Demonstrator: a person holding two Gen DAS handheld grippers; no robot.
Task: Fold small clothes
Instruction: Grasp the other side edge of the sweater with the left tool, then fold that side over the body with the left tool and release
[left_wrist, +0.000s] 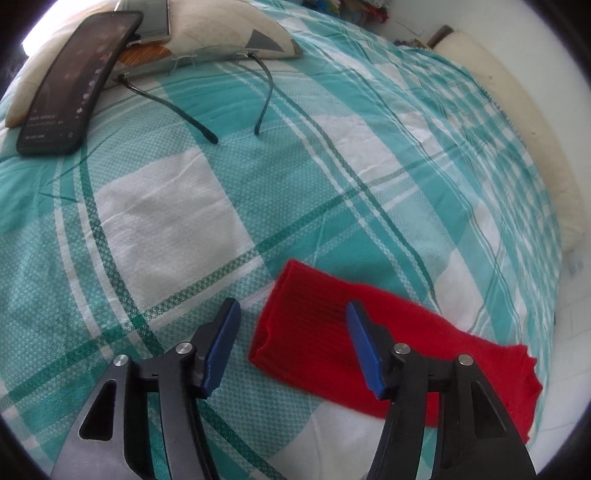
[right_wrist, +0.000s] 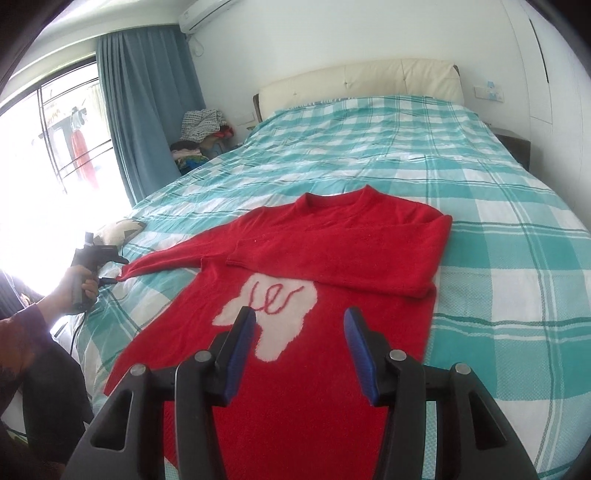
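Sweater (right_wrist: 332, 251) lies flat on the bed (right_wrist: 498, 229), one sleeve folded across its chest. Your right gripper (right_wrist: 299, 350) hovers over its white patch, jaws spread, empty. Your left gripper (left_wrist: 291, 347), jaws spread, straddles the outstretched cuff (left_wrist: 295, 325). Phone (left_wrist: 74, 85) and glasses (left_wrist: 207, 92) lie beyond.

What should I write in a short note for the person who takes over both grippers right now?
Left gripper: open, over the cuff of the outstretched sleeve, holding nothing.
Right gripper: open, empty, above the hem side of the red sweater.
Sweater lies flat on the checked bedspread.
Done: one sleeve folded across the chest.
Left: fold the other sleeve in, then fold the body.
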